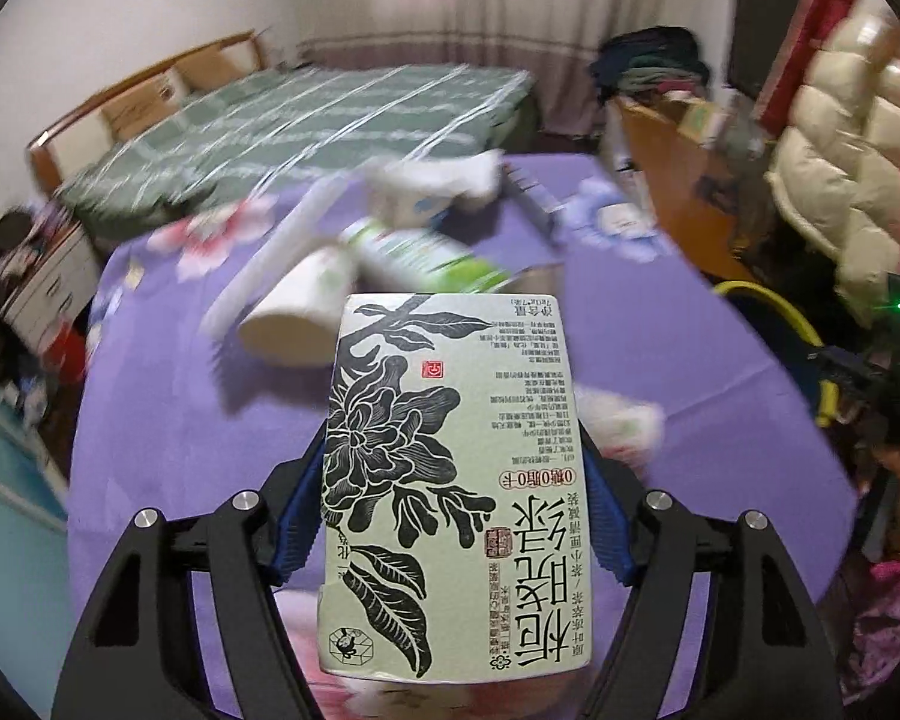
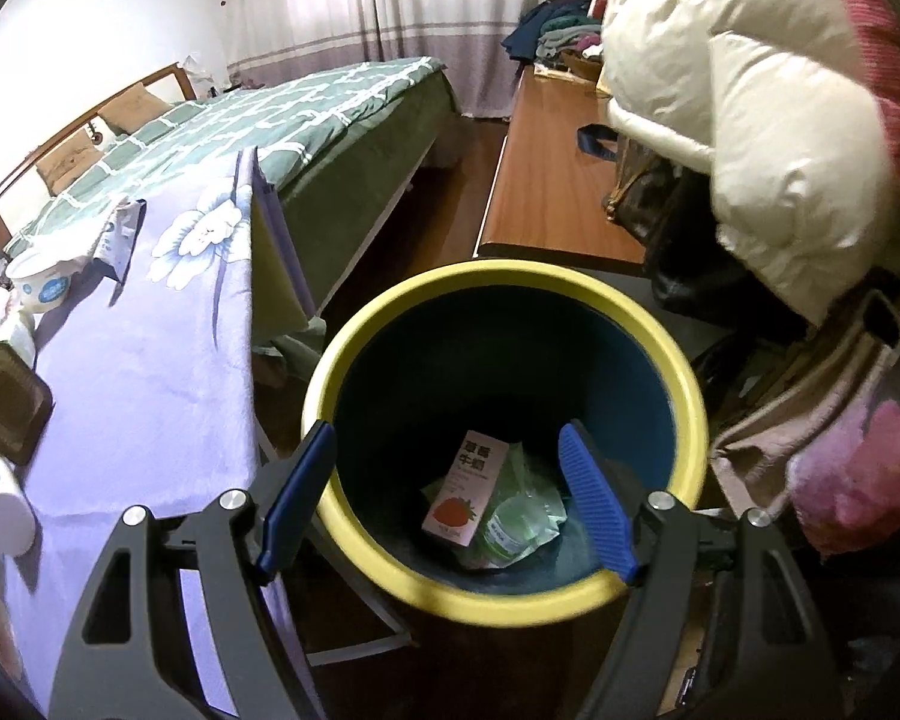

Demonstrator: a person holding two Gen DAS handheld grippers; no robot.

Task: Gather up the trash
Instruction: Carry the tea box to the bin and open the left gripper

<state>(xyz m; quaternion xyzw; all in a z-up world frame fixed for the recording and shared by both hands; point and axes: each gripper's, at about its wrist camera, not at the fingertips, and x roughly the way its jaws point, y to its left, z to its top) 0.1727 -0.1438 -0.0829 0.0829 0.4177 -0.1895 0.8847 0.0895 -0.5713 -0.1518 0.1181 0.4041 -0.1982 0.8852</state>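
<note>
trash collection, partly complete. the left claw (image 1: 453, 510) is clamped on a pale green tea carton (image 1: 450, 480) printed with a black flower, its blue pads pressing the carton's two sides; the carton is held clear above the bench (image 1: 720, 372), which is covered with a purple flowered cloth. the right claw (image 2: 447, 498) stands wide with nothing between its pads and hangs over the mouth of the yellow-rimmed bin (image 2: 510, 282), which stands on the floor just beside the bench's edge.

done so far, as judged from the contents of the bin: a pink strawberry milk carton (image 2: 459, 495) and some green wrappers (image 2: 522, 516) lie at the bottom. the bin is otherwise largely unfilled.

in hand: the tea carton, lifted but not yet over the bin.

left on the bench, in the left wrist view: a tipped paper cup (image 1: 297, 315), a green-and-white bottle (image 1: 426, 258) lying on its side, a crumpled white packet (image 1: 444, 180) and a small wad (image 1: 621, 420) near the claw; all are blurred. the right wrist view adds a white tub (image 2: 45, 279), a dark square tray (image 2: 9, 402) and a white bottle (image 2: 0, 507); whether the tray counts as trash cannot be told.

judgement: early to middle stage, with several items still to be gathered.
</note>
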